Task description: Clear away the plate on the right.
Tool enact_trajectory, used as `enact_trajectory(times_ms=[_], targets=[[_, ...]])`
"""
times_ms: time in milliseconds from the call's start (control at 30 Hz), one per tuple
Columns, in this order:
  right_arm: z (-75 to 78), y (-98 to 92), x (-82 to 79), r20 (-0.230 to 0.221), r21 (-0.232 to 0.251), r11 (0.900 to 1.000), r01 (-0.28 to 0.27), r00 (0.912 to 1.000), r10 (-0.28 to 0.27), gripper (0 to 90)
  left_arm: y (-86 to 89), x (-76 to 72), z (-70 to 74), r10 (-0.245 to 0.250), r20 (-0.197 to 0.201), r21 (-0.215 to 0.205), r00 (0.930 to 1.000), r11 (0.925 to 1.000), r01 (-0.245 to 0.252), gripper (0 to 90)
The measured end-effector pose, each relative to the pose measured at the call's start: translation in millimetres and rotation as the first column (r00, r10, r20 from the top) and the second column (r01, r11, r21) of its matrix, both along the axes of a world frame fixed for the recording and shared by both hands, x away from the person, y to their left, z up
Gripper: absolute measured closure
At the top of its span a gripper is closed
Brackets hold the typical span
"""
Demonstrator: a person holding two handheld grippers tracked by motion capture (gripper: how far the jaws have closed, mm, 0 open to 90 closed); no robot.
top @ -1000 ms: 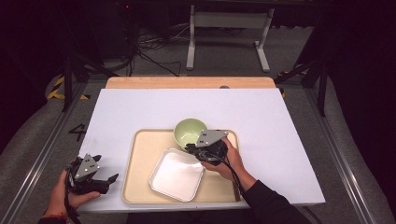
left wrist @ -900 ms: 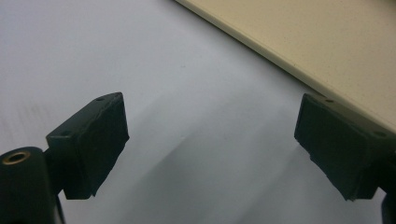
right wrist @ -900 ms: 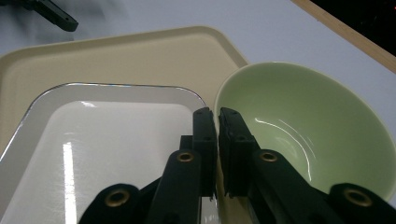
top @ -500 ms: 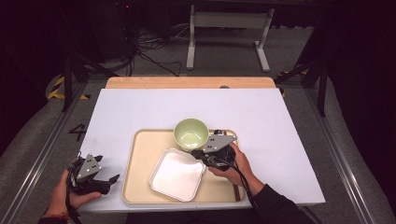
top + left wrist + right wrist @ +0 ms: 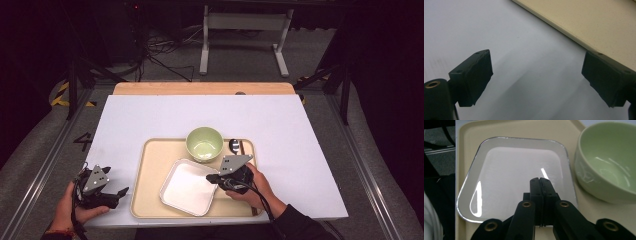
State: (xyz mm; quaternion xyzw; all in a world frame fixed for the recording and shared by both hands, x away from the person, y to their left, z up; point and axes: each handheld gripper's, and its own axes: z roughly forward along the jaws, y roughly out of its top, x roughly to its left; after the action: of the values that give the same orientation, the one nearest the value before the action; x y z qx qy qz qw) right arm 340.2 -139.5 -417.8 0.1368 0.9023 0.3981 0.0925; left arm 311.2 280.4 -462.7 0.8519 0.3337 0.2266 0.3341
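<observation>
1. A beige serving tray (image 5: 150,165) lies on the white tabletop (image 5: 150,120), toward the near edge, in front of a seated person whose forearms enter from the near side.
2. Three things already rest on the tray: a pale green bowl (image 5: 204,143) at the far middle, a white square plate (image 5: 187,186) near and slightly left of the bowl, and a spoon (image 5: 234,145) lying just right of the bowl along the tray's right side.
3. The right claw (image 5: 212,177) hovers over the plate's right edge, beside the bowl. In the right gripper view its jaws are pressed flat together with nothing between them, the plate (image 5: 519,170) lying below and the bowl (image 5: 606,160) at right.
4. The left claw (image 5: 121,191) rests at the near left, just off the tray's left rim. In the left gripper view its jaws stand wide apart and empty over the bare tabletop (image 5: 474,25), with the tray's (image 5: 586,22) edge at the far right.
5. Judged from this layout, the place setting looks mostly done: bowl, plate and spoon all sit on the tray.
6. What remains is unclear; the shut right claw by the plate suggests a small nudge or straightening of the plate, or simply pulling clear.
7. Nothing else waits on the tabletop to be added.
</observation>
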Motion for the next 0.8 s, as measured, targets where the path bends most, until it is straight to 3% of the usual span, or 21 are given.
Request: enact_trajectory(times_ms=[133,467,800], targets=[[-8.4,1.9,-4.3,-0.033,-0.053,0.998,-0.027,0.9991,0.026,89.8,-0.3,0.3,0.8,-0.002,0.000,0.007,1.0000,1.0000,0.002,10.7],[-20.6,8.8,-22.6,-0.080,-0.086,0.994,-0.067,0.9950,0.061,88.5,0.6,-0.3,1.6,-0.001,-0.002,0.003,1.0000,1.0000,0.001,10.7],[-25.1,16.7,-36.4,-0.088,-0.116,0.987,-0.109,0.9911,0.099,87.7,-0.3,-0.3,-0.5,-0.003,-0.009,0.008,1.0000,1.0000,0.003,10.6]])
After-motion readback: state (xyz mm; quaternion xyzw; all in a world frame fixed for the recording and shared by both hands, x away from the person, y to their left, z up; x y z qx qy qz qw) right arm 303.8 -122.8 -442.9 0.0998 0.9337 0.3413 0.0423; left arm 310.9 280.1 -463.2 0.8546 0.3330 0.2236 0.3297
